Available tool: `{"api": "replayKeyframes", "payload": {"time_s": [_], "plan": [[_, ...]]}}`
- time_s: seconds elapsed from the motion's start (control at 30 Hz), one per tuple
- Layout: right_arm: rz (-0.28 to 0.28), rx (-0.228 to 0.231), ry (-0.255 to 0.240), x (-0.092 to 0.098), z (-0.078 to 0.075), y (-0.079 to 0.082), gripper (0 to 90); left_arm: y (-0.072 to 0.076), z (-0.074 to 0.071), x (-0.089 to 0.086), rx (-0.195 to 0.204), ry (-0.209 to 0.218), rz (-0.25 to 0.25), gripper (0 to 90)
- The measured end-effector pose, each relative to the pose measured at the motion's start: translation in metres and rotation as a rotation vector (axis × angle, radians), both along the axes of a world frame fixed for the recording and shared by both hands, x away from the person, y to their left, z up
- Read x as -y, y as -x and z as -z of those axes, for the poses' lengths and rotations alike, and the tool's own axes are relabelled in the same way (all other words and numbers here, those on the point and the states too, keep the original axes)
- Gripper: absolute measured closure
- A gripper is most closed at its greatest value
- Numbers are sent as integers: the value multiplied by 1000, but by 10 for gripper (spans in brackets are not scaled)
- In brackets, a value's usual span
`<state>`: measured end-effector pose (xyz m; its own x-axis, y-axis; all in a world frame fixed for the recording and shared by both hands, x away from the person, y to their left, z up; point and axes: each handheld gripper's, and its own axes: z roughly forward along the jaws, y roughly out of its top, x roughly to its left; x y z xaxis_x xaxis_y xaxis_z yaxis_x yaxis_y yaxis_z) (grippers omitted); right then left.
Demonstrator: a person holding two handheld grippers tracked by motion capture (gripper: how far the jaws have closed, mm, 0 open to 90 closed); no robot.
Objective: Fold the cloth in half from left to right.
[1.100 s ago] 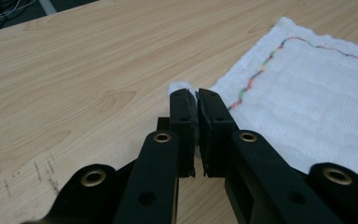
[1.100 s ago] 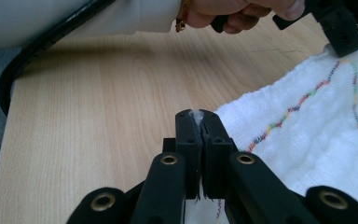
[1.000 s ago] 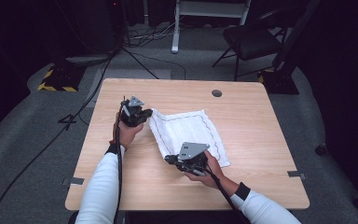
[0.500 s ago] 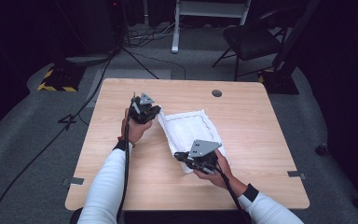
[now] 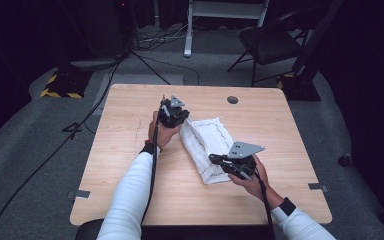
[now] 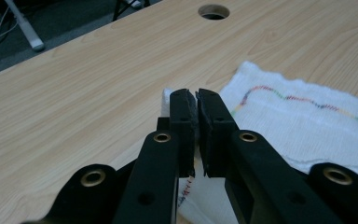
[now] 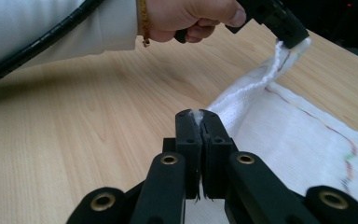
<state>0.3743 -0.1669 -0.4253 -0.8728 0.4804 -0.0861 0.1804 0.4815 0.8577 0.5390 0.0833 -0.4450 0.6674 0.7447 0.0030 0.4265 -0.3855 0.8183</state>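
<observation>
The table (image 5: 130, 150) is a square light wood top with a round cable hole (image 5: 232, 99) near its far edge, right of centre.

The towel (image 5: 207, 145) is a white woven cloth with a thin multicoloured stitched line running along it. It lies on the table at centre, partly folded over into an elongated band. In the high view its long axis runs diagonally, from the far-left end near the table's middle to the near-right end toward the person. The far-left end is raised off the surface; the right gripper view shows that corner hanging from the other tool, with the edge sloping down to the near end. The rest of the cloth rests flat on the table to the right of the lifted edge.

The left tool (image 5: 177, 117), held in the person's left hand, is at the far-left end of the towel. Its jaws are closed to a thin slit on the towel's corner; the left gripper view (image 6: 196, 100) shows cloth below and behind the tips.

The right tool (image 5: 219, 161), held in the person's right hand, is at the near-right end of the towel. Its jaws are closed on the towel's edge; the right gripper view (image 7: 198, 116) shows white fabric pinched at the tips.

The two tools are well apart, one at each end of the long axis.
</observation>
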Motion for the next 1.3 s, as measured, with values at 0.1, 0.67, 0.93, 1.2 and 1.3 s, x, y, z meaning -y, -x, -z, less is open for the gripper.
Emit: {"api": "replayKeyframes", "payload": {"time_s": [0.1,0.67,0.93,1.2,1.3], "plan": [[28,-5,0,15,-1,-1,880,-4,-2,16,4,-20,21,849],[112,-59,48,62,15,0,879,-22,6,87,-13,-64,90,845],[114,-82,78,63,22,0,878,-25,15,101,-23,-81,90,843],[129,-101,103,66,26,-2,877,-27,19,110,-31,-90,88,831],[134,-128,118,71,30,-4,872,-28,23,116,-33,-98,83,823]]}}
